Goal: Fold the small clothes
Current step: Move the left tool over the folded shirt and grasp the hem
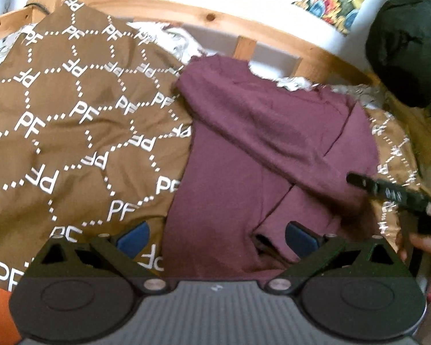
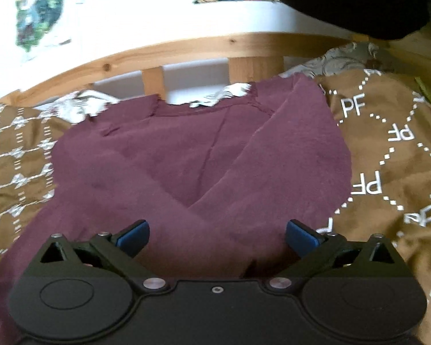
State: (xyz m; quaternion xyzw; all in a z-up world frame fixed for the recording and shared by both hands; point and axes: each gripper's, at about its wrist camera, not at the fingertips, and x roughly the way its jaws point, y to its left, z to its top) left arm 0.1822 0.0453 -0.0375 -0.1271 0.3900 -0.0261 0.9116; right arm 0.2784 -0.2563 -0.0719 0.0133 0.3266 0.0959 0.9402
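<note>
A maroon long-sleeved top (image 1: 244, 155) lies flat on a brown bedcover, neckline toward the headboard, both sleeves folded in across its body; it also fills the middle of the right wrist view (image 2: 186, 155). My left gripper (image 1: 217, 237) is open and empty, hovering over the top's lower left edge. My right gripper (image 2: 217, 234) is open and empty, over the crossed sleeves near the hem. Its black tip (image 1: 388, 192) shows at the right of the left wrist view, beside the top's right edge.
The brown bedcover (image 1: 71, 132) with white "PF" print spreads to the left. A wooden slatted headboard (image 2: 186, 49) runs behind the top. A black garment (image 1: 408, 49) hangs at the far right. A patterned grey sheet (image 2: 339, 60) shows near the headboard.
</note>
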